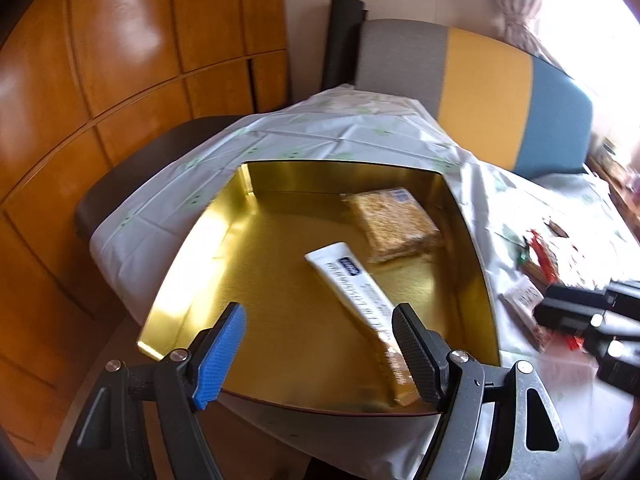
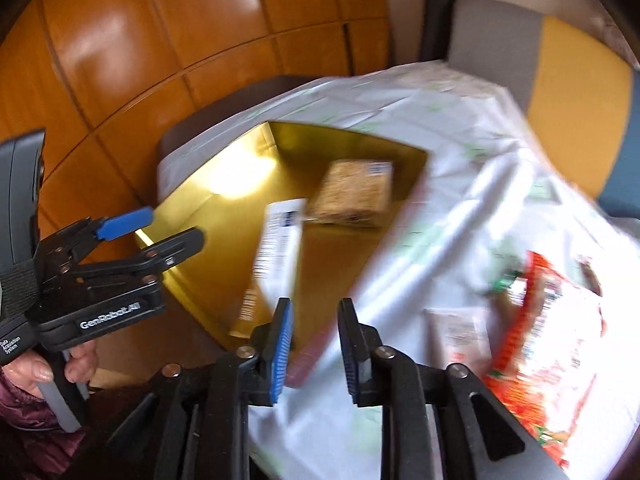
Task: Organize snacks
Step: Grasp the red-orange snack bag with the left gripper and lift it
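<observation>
An open gold tin (image 1: pixel 340 172) stands on the white patterned tablecloth (image 1: pixel 320 128). Inside it lie a brown square snack pack (image 1: pixel 396 220) and a long white wrapped bar (image 1: pixel 352 280). My left gripper (image 1: pixel 320 320) hovers over the tin's near edge, open wide with nothing between its fingers. The right wrist view shows the same tin (image 2: pixel 192 220), pack (image 2: pixel 352 192) and bar (image 2: pixel 280 232). My right gripper (image 2: pixel 315 312) is over the tin's near right corner, open by a narrow gap and holding nothing. The left gripper (image 2: pixel 176 224) shows at the left there.
A red-orange snack bag (image 2: pixel 548 340) and a small white packet (image 2: pixel 460 332) lie on the cloth right of the tin. A grey, yellow and blue chair back (image 1: pixel 480 76) stands behind the table, with wooden cabinets (image 1: pixel 120 60) to the left. A hand (image 2: pixel 40 368) holds the left gripper.
</observation>
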Motion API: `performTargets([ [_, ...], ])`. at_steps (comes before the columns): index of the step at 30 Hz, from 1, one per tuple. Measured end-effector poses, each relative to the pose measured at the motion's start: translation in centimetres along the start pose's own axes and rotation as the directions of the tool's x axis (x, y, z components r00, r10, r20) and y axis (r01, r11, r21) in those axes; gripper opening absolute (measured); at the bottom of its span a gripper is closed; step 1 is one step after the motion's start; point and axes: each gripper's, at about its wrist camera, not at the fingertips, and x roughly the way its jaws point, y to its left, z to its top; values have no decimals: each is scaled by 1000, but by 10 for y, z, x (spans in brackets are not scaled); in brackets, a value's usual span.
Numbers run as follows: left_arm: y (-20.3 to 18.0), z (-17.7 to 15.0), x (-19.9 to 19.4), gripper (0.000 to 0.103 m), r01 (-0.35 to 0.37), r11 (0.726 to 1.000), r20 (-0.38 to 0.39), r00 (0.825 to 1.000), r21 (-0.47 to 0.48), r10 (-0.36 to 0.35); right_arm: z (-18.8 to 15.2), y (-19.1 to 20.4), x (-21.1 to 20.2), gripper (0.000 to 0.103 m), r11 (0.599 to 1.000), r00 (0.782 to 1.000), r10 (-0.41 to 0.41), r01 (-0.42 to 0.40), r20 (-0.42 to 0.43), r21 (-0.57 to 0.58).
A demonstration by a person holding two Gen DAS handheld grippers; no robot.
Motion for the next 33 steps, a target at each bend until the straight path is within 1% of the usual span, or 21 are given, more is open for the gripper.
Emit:
performTargets([
  [2, -8, 1, -2, 76, 24, 999, 2, 1000, 23, -24, -3, -10, -13, 29, 999, 999, -37, 37, 14, 24],
  [5, -24, 2, -4, 76, 63, 996, 5, 998, 67, -63, -11, -34, -27, 31, 993, 995, -101, 99, 25, 68],
  [9, -47, 4, -6, 76, 105, 989, -1, 994, 105, -106, -27, -73, -46, 32, 974, 982, -186, 183, 12, 137],
  [12, -65, 6, -6, 76, 146, 980, -16, 989, 134, -145, -40, -99, -58, 33, 949, 968, -252, 249, -10, 193],
  [15, -84, 9, -5, 76, 163, 972, -21, 987, 171, -161, -56, -128, -73, 35, 918, 950, -311, 308, -32, 250],
  [17, -97, 10, -4, 74, 203, 959, -37, 979, 195, -200, -66, -148, -82, 36, 891, 936, -351, 347, -42, 294],
  [18, -105, 12, -4, 71, 227, 952, -44, 974, 205, -223, -71, -158, -87, 36, 874, 929, -367, 360, -42, 325],
  [20, -120, 16, -5, 70, 277, 933, -57, 961, 230, -271, -81, -178, -94, 37, 832, 920, -389, 374, -49, 410],
  [21, -127, 17, -5, 70, 308, 921, -68, 951, 240, -300, -87, -190, -96, 37, 800, 915, -399, 382, -64, 463],
  [22, -135, 19, -3, 70, 346, 905, -85, 938, 247, -336, -92, -200, -98, 37, 768, 909, -405, 394, -92, 506],
  [23, -141, 20, -2, 70, 378, 892, -101, 926, 248, -365, -95, -210, -100, 37, 736, 908, -404, 395, -112, 549],
  [26, -162, 27, 7, 70, 456, 859, -159, 889, 234, -429, -105, -226, -107, 38, 686, 916, -385, 367, -114, 629],
  [27, -169, 28, 9, 70, 472, 850, -167, 881, 233, -443, -108, -230, -109, 38, 669, 916, -382, 365, -121, 647],
  [29, -182, 30, 16, 70, 473, 850, -192, 879, 234, -437, -111, -234, -111, 38, 646, 916, -380, 362, -128, 672],
  [30, -187, 32, 22, 70, 477, 850, -206, 876, 226, -437, -110, -234, -111, 38, 646, 917, -379, 358, -124, 674],
  [32, -198, 33, 35, 69, 496, 843, -248, 861, 209, -445, -109, -232, -113, 38, 649, 914, -387, 362, -120, 669],
  [33, -204, 34, 43, 66, 510, 838, -267, 850, 193, -455, -109, -231, -113, 38, 652, 914, -388, 363, -118, 665],
])
